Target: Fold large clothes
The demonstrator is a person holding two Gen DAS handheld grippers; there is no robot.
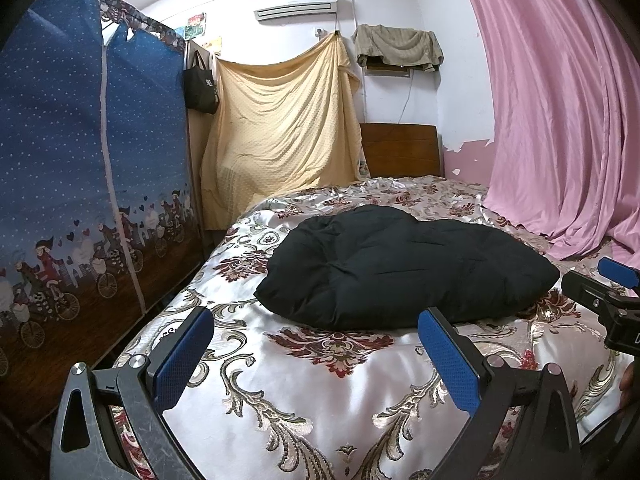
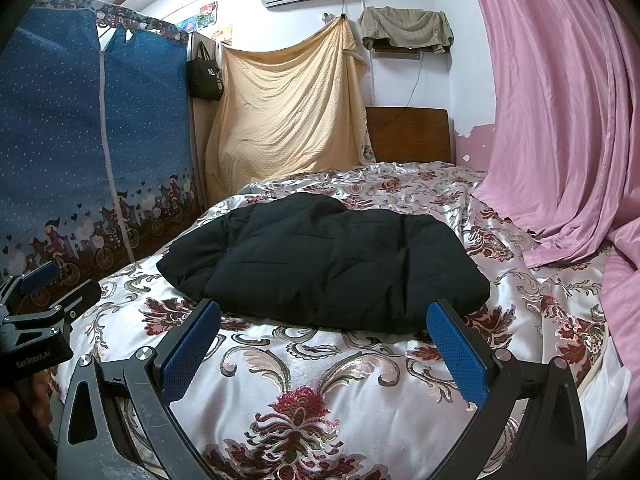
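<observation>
Your black padded garment (image 1: pixel 404 266) lies already folded into a compact bundle mid-bed (image 1: pixel 280 400). Both hand-held grippers, left (image 1: pixel 316 364) and right (image 2: pixel 326 356), hover wide and empty just short of it; judge whether another fold remains.

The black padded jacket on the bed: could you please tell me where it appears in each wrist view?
Left wrist view: the black padded jacket lies right of centre, beyond the open left gripper.
Right wrist view: it lies at centre, just beyond the open right gripper.
Shared landmark: the wooden headboard behind the jacket.
</observation>
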